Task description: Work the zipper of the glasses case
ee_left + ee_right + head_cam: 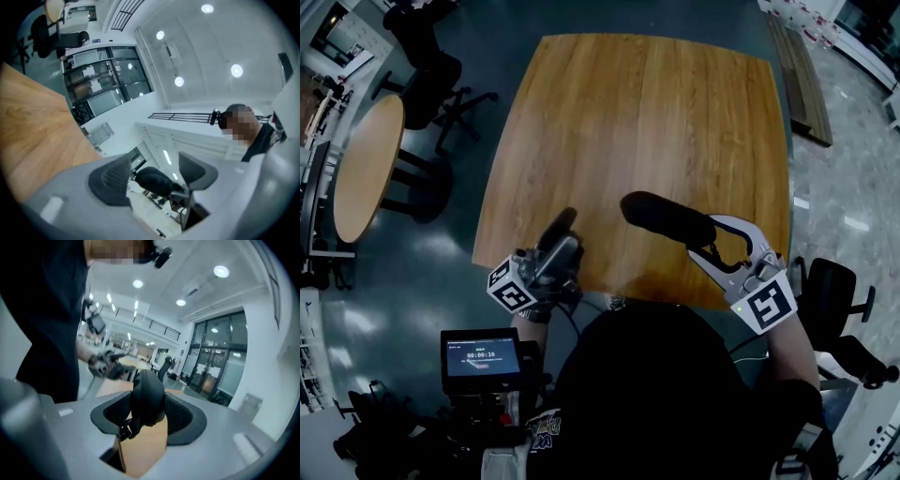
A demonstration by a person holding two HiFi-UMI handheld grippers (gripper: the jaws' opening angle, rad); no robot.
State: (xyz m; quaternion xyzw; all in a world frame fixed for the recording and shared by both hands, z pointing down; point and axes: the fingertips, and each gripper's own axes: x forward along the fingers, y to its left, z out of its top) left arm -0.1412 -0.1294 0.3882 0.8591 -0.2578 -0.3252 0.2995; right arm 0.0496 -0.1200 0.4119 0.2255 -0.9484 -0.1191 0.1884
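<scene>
Right gripper (148,417) clamps glasses case (147,392), zipper (126,429) indistinct

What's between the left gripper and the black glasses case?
Only bare wooden tabletop, in the head view. The open left gripper is apart from the black oval glasses case in the right gripper.

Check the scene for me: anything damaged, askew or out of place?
Nothing stands out. The black oval zippered glasses case looks intact, clamped in the right gripper over the square wooden table; the left gripper is open, holding nothing.
</scene>
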